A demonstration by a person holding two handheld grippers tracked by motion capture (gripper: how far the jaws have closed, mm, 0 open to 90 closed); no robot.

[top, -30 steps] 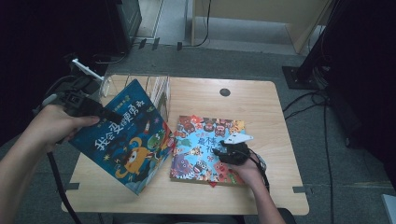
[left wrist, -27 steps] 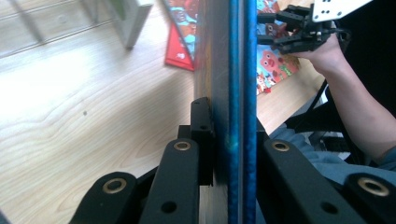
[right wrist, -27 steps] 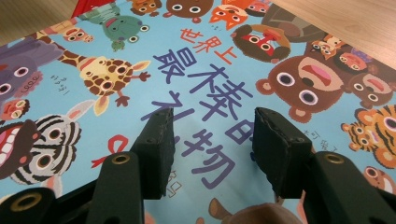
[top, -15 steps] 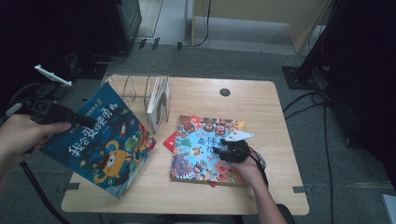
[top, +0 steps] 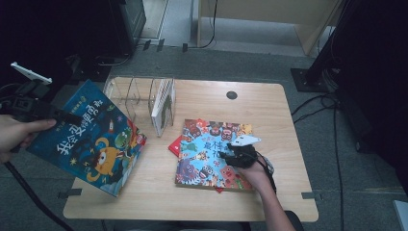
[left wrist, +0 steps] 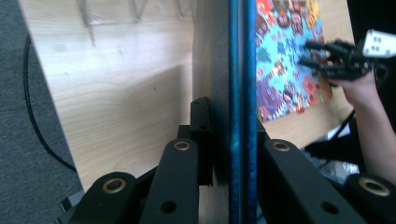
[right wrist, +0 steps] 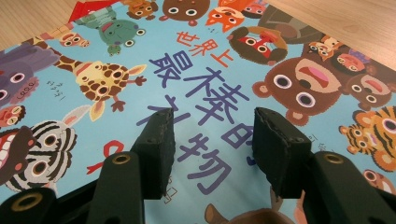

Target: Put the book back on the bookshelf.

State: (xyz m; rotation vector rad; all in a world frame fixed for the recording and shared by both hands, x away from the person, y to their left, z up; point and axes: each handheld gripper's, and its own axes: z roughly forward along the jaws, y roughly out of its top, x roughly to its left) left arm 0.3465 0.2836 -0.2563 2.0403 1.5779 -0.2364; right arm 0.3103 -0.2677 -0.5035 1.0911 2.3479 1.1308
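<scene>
1. Claw on our left (top: 57,115) was clamped on the blue picture book (top: 89,139), holding it tilted over the counter's (top: 202,202) left edge, near the clear rack (top: 139,98).
2. Our right claw (right wrist: 210,140) stood open, jaws empty, resting over the animal book (top: 209,154) lying flat on the counter.

Four books in all: one dark blue book (top: 89,137) held up left of the clear rack (top: 139,96), one white book (top: 162,107) standing in that rack, one animal-covered book (top: 207,154) lying right of it atop one red book (top: 175,146). Two grippers. One worktop (top: 269,110).
</scene>
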